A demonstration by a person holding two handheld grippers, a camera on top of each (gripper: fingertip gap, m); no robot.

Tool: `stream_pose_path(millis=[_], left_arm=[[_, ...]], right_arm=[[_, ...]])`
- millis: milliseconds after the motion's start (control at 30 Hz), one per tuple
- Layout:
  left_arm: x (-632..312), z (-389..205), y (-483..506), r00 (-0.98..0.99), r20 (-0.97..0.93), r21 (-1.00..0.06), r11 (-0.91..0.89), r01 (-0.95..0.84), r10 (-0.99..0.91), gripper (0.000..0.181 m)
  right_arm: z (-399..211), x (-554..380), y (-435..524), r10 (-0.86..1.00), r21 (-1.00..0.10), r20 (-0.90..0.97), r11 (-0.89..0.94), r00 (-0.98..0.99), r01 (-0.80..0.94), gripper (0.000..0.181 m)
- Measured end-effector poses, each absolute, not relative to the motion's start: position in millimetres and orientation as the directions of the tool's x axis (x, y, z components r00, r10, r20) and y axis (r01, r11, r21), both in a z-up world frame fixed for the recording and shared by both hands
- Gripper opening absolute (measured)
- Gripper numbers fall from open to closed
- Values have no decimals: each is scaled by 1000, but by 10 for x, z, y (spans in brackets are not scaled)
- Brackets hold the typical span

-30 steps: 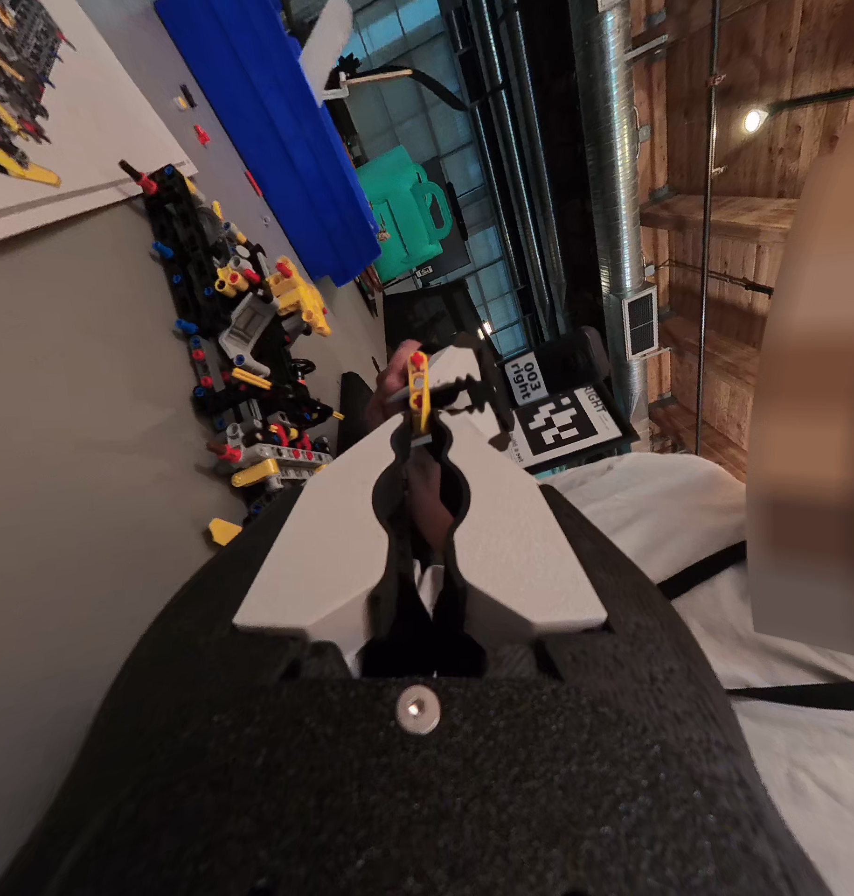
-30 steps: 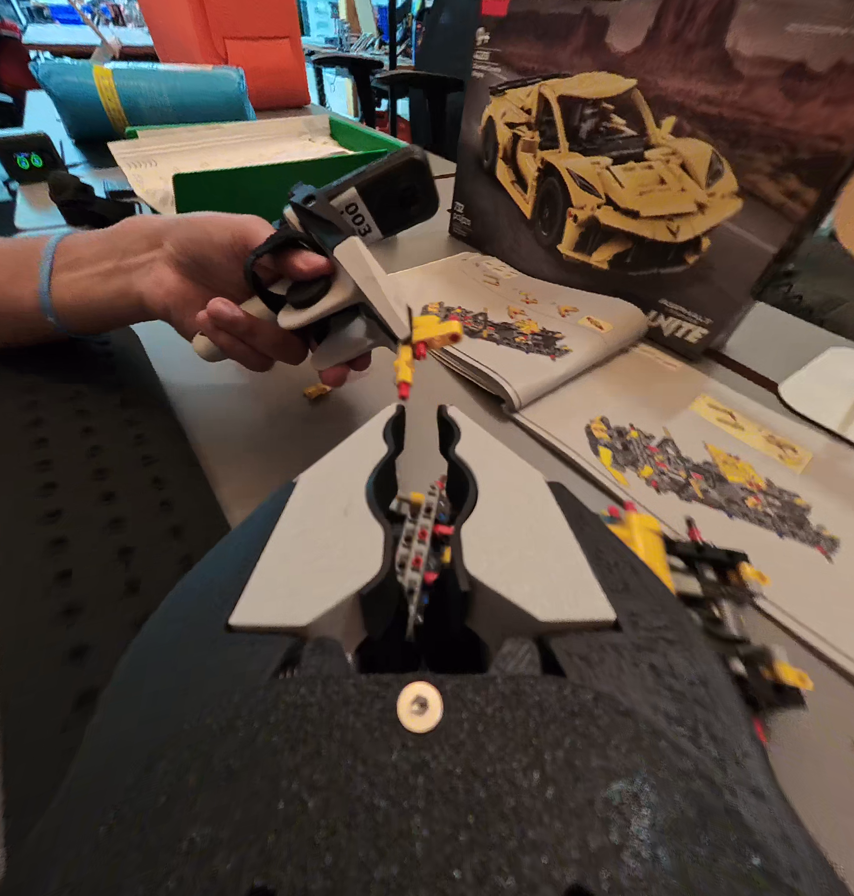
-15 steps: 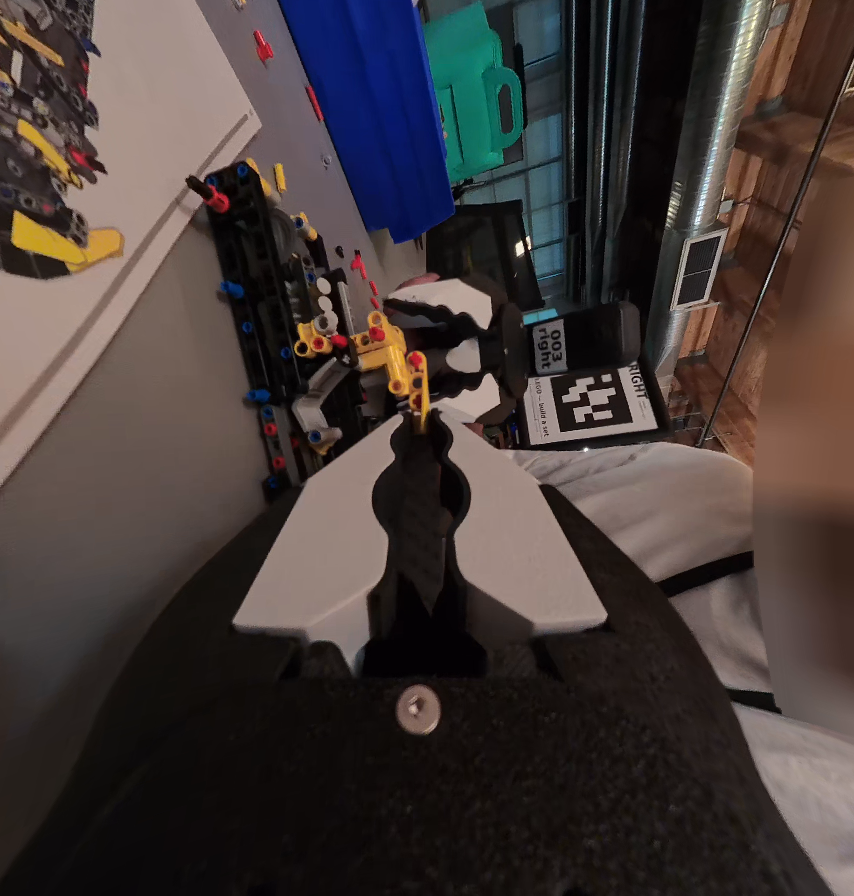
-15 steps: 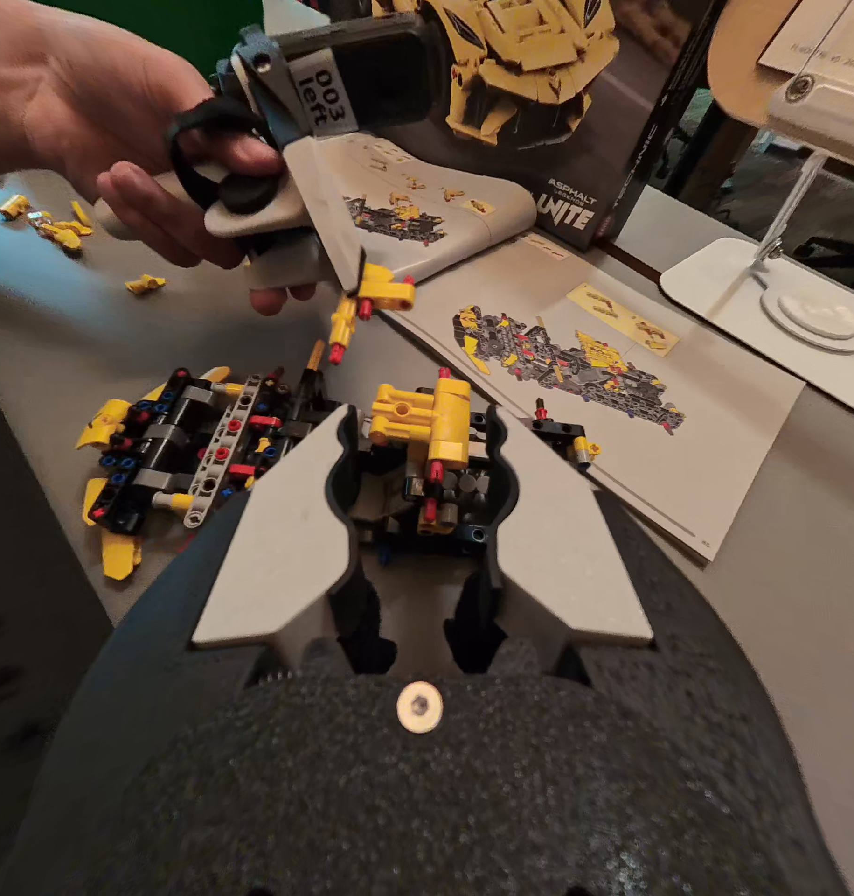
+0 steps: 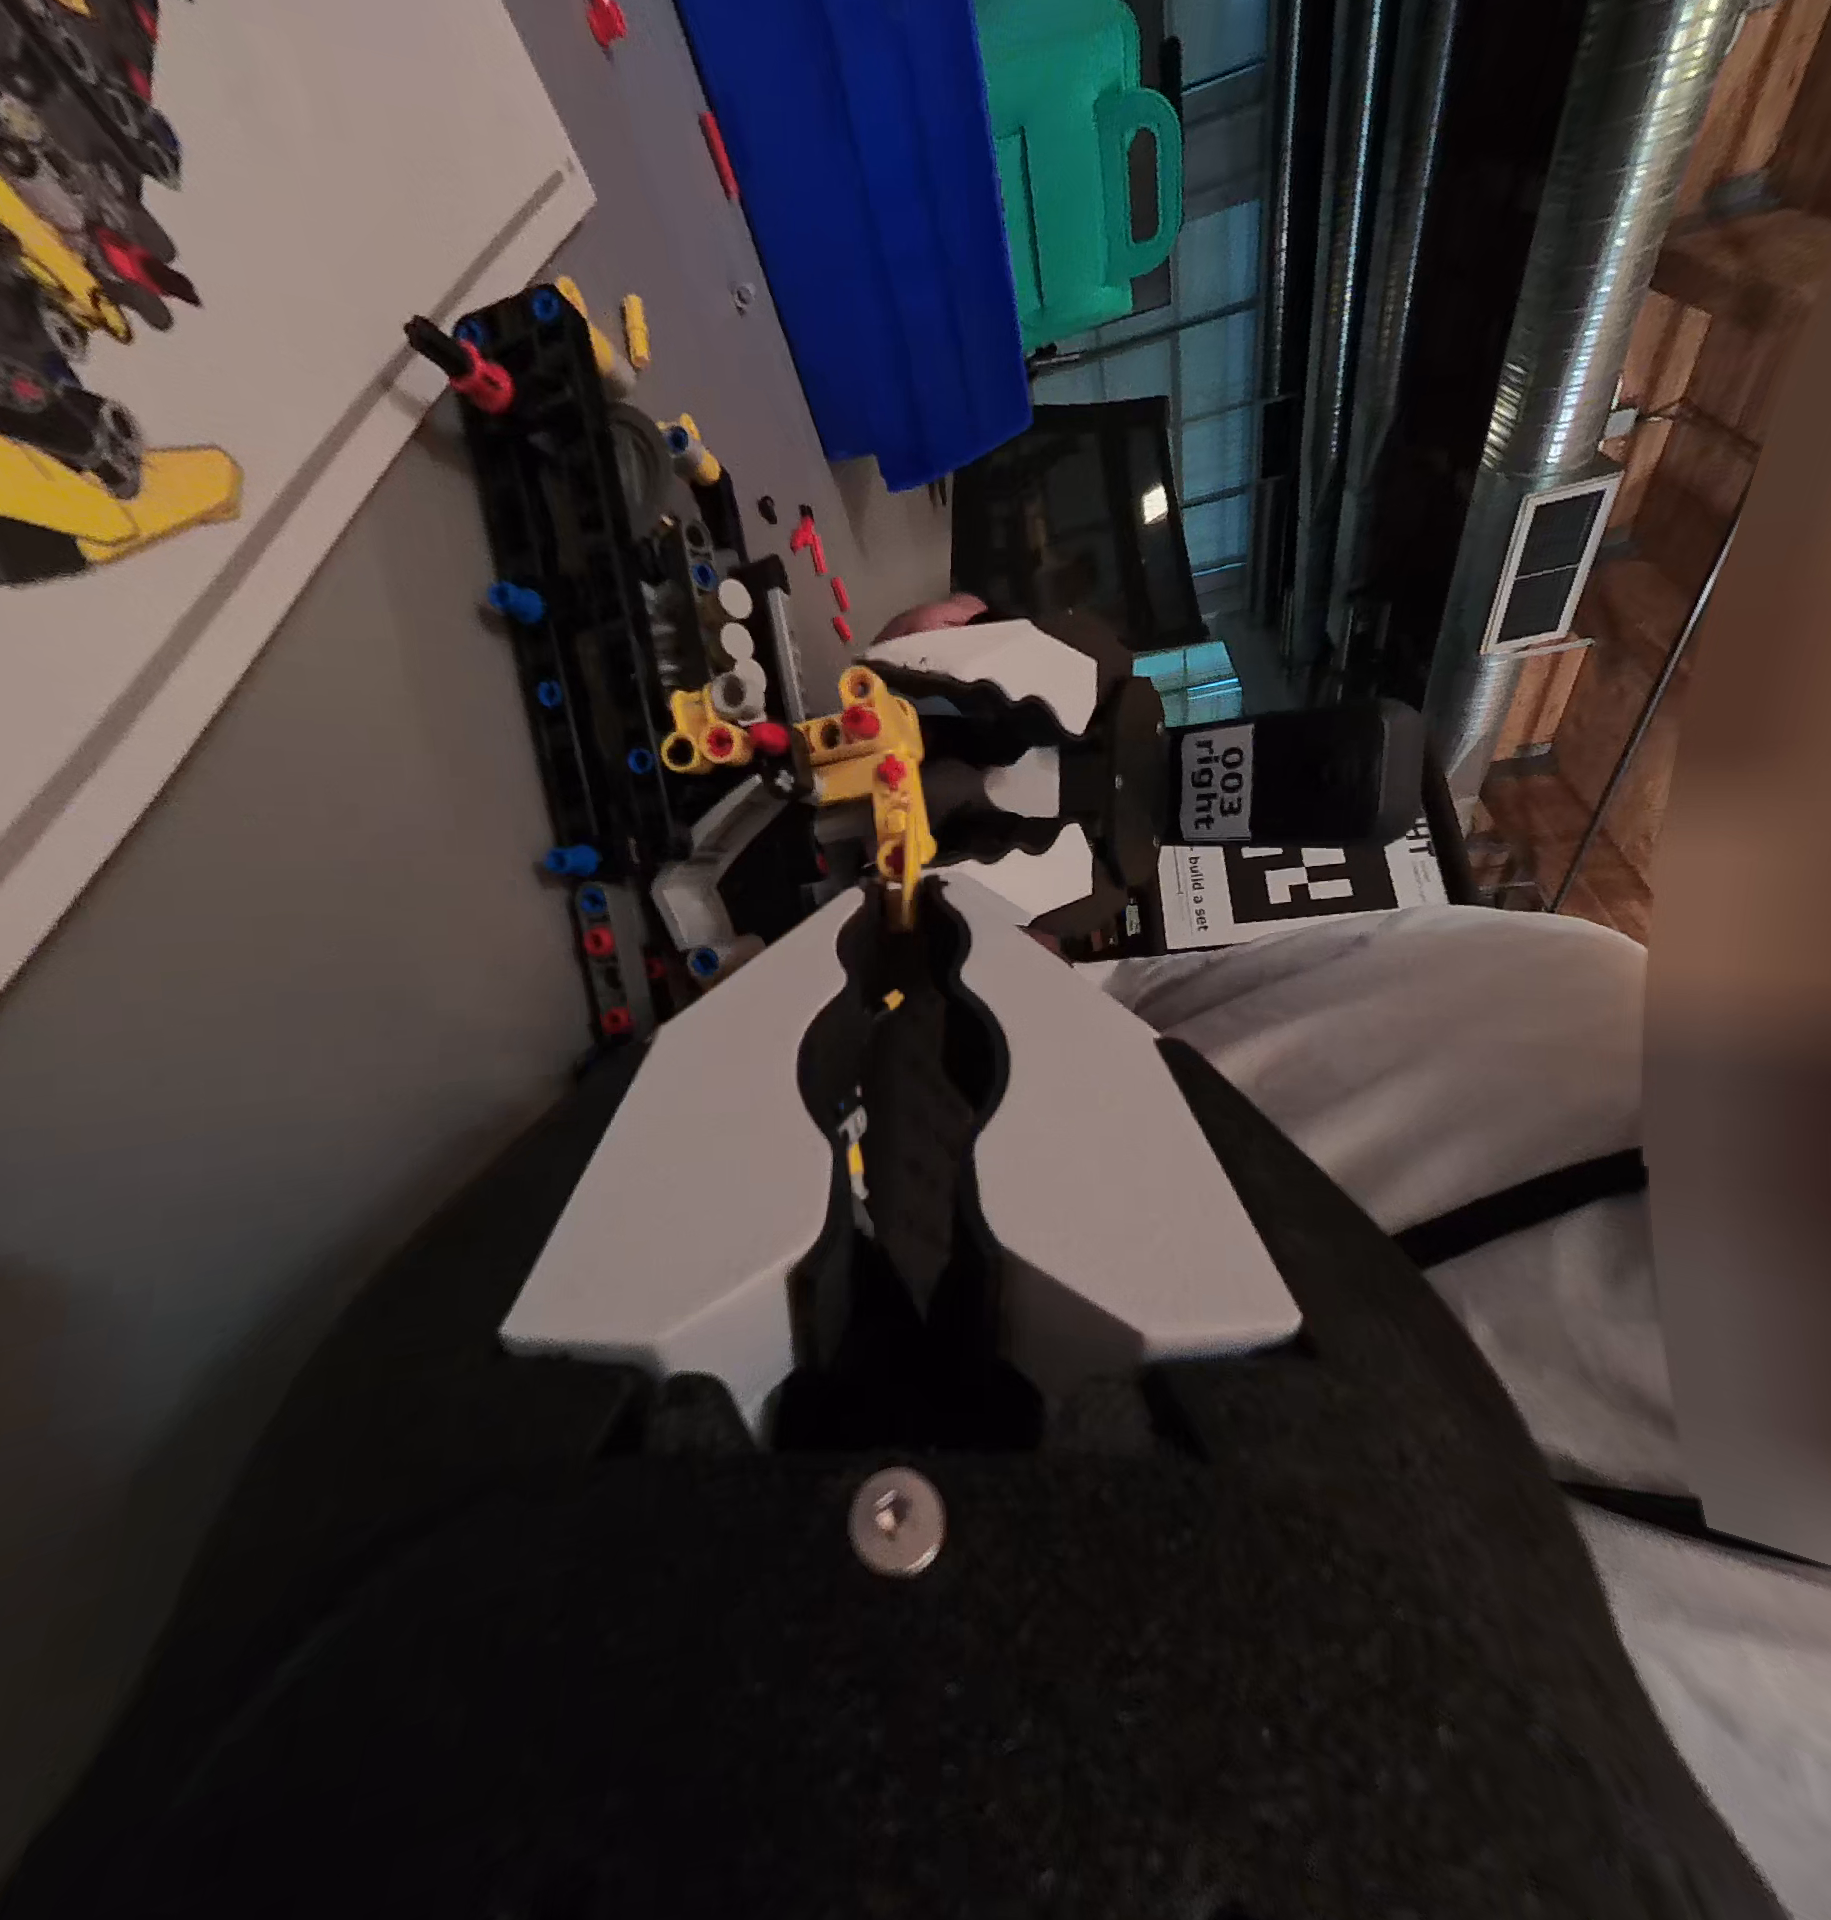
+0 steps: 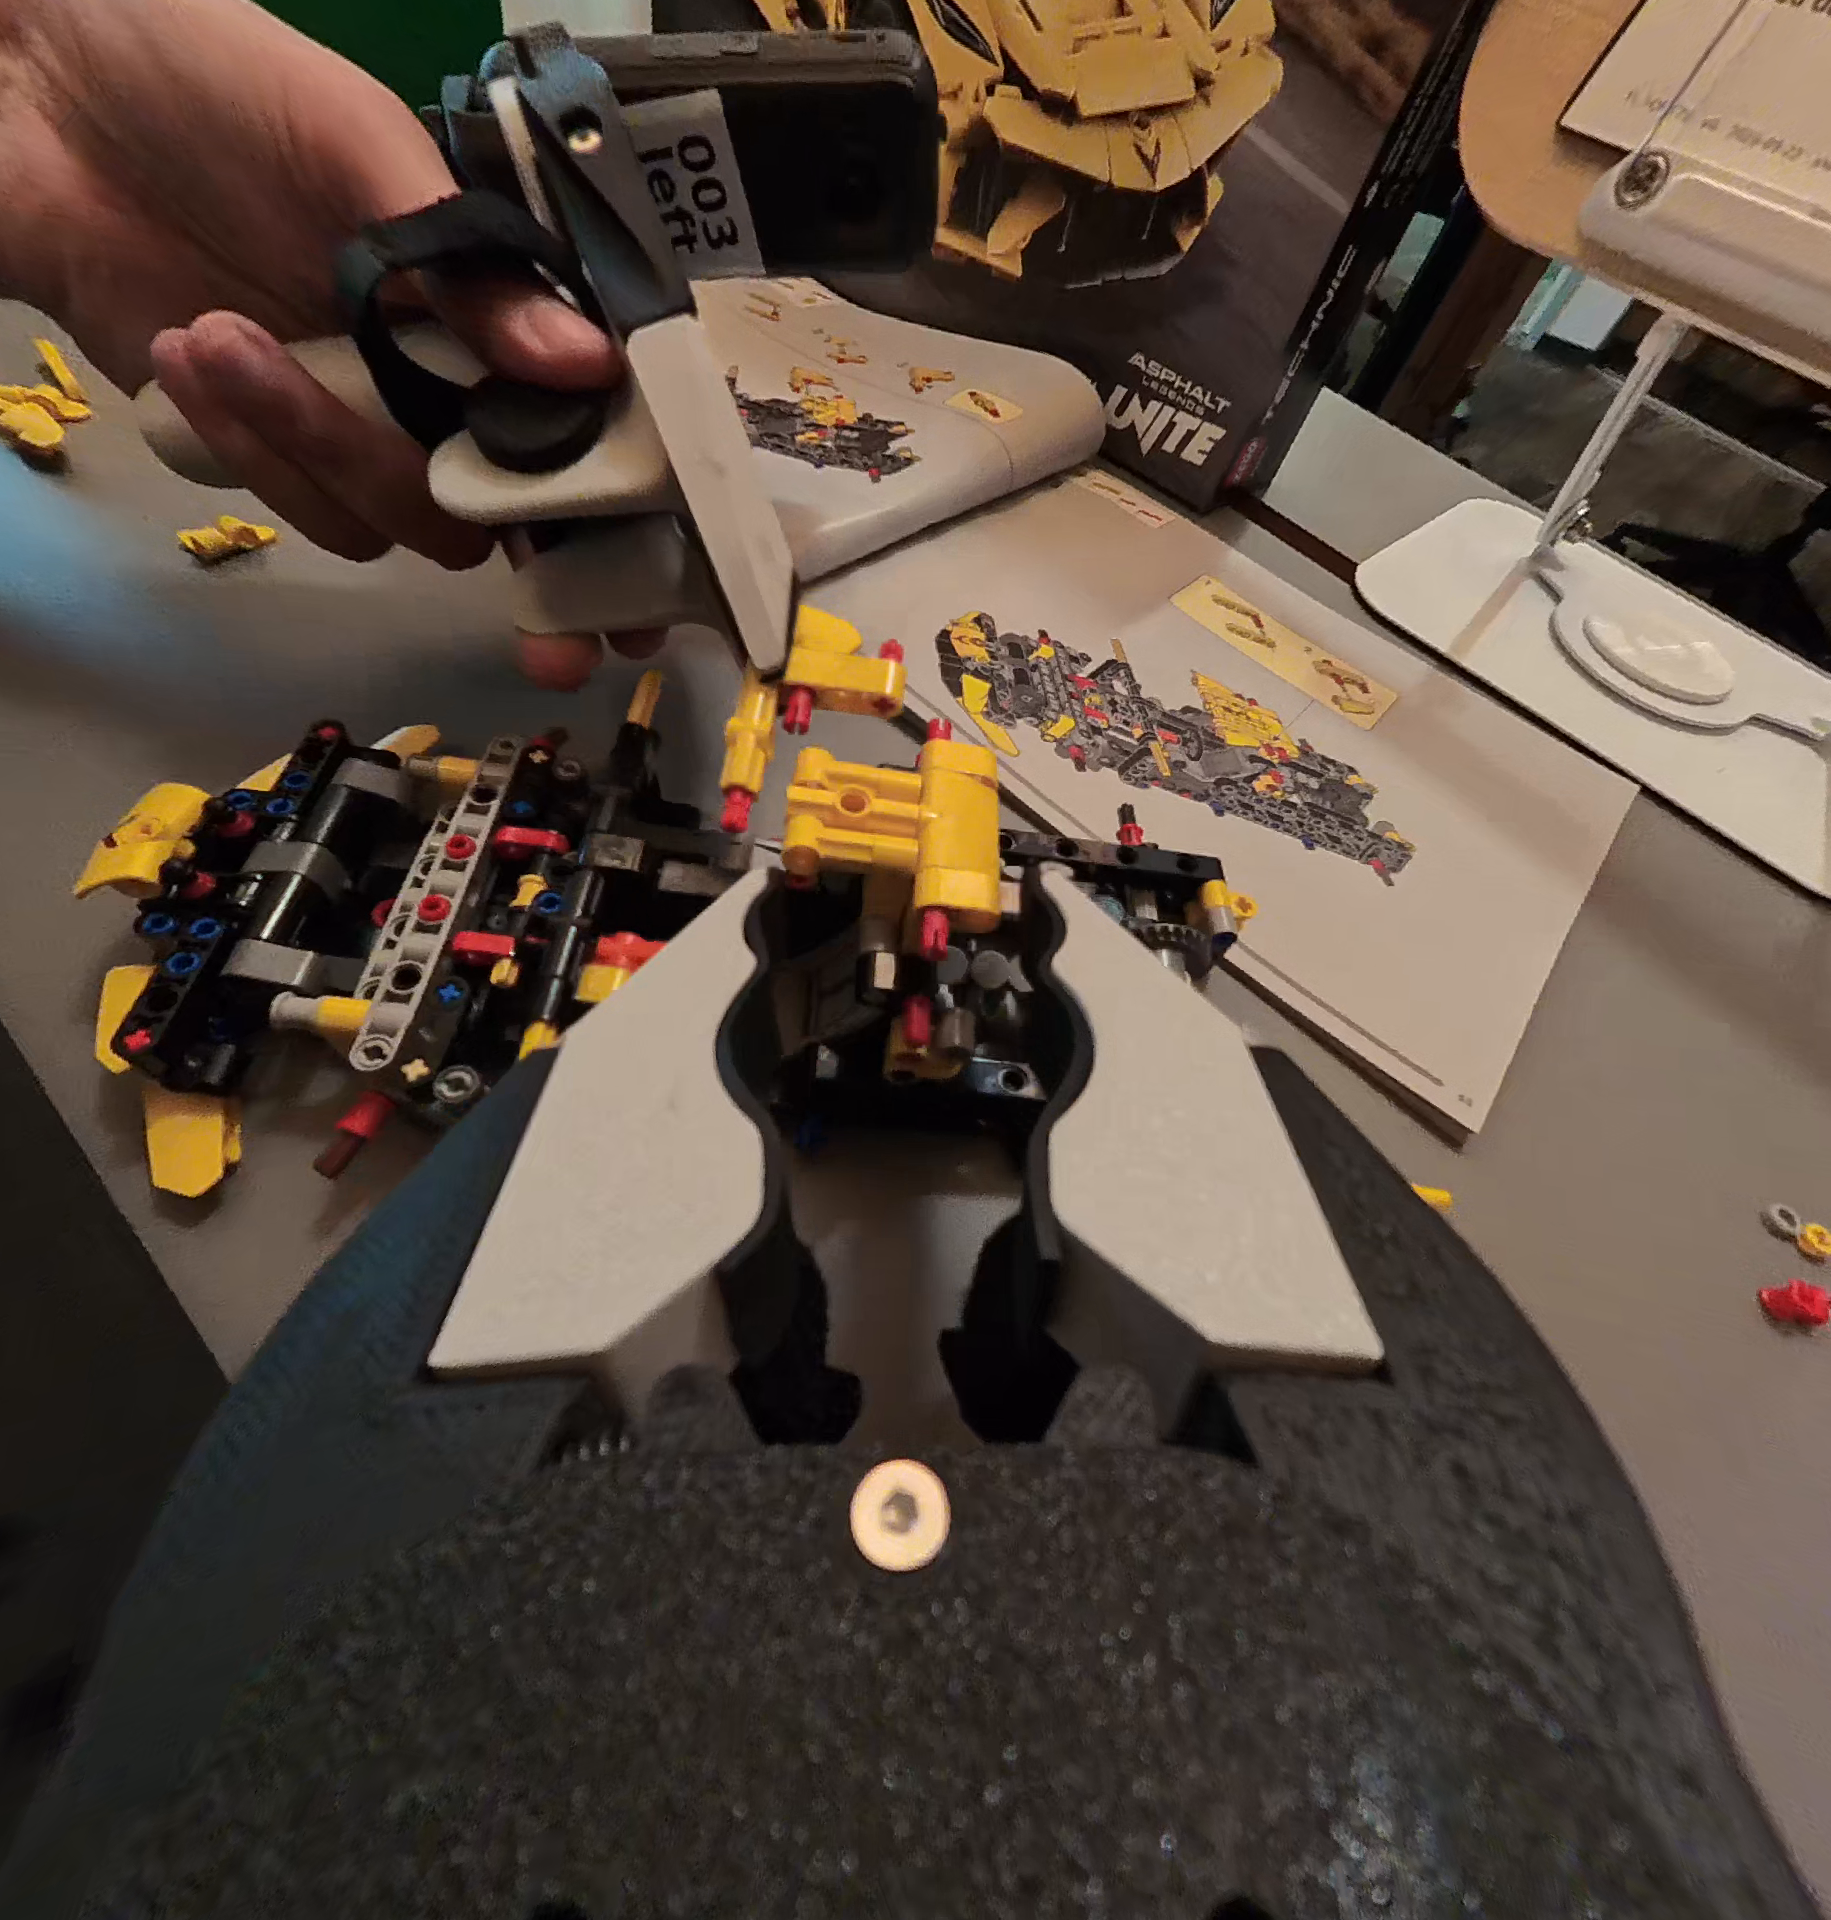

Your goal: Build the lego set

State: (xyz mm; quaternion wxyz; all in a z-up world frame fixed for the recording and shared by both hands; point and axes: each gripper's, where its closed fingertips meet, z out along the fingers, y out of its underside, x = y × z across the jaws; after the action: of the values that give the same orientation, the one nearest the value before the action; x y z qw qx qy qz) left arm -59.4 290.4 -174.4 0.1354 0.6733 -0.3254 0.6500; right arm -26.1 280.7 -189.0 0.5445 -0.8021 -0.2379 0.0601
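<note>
Right wrist view: instruction sheet (image 6: 1337,831) behind chassis (image 6: 423,914); loose pieces (image 6: 1794,1273) nearby.

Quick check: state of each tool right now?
Left tool: closed on the small yellow piece.
Right tool: open, straddling the yellow block on the chassis, not gripping.

Printed labels on gripper (image 6: 776,649), box (image 6: 1202,312)

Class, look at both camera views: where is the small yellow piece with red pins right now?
The small yellow piece is pinched in the left gripper, held just above the yellow block on the car frame.
</note>
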Motion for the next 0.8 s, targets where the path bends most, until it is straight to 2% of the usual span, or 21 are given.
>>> stream_pose_path(millis=[367, 567, 800], left_arm=[[-565, -1786, 2879, -22, 975, -181, -738, -650, -219, 7], [-557, -1732, 2920, -1, 970, -190, -756, -627, -243, 7], [-543, -1756, 2876, 10, 985, -130, -778, -615, -173, 7]], right_arm=[[-1884, -295, 2816, 476, -905, 147, -289, 867, 312, 38], [-1885, -296, 2818, 470, -905, 155, -286, 869, 316, 38], [-1886, -296, 2819, 474, -907, 152, -283, 867, 313, 38]])
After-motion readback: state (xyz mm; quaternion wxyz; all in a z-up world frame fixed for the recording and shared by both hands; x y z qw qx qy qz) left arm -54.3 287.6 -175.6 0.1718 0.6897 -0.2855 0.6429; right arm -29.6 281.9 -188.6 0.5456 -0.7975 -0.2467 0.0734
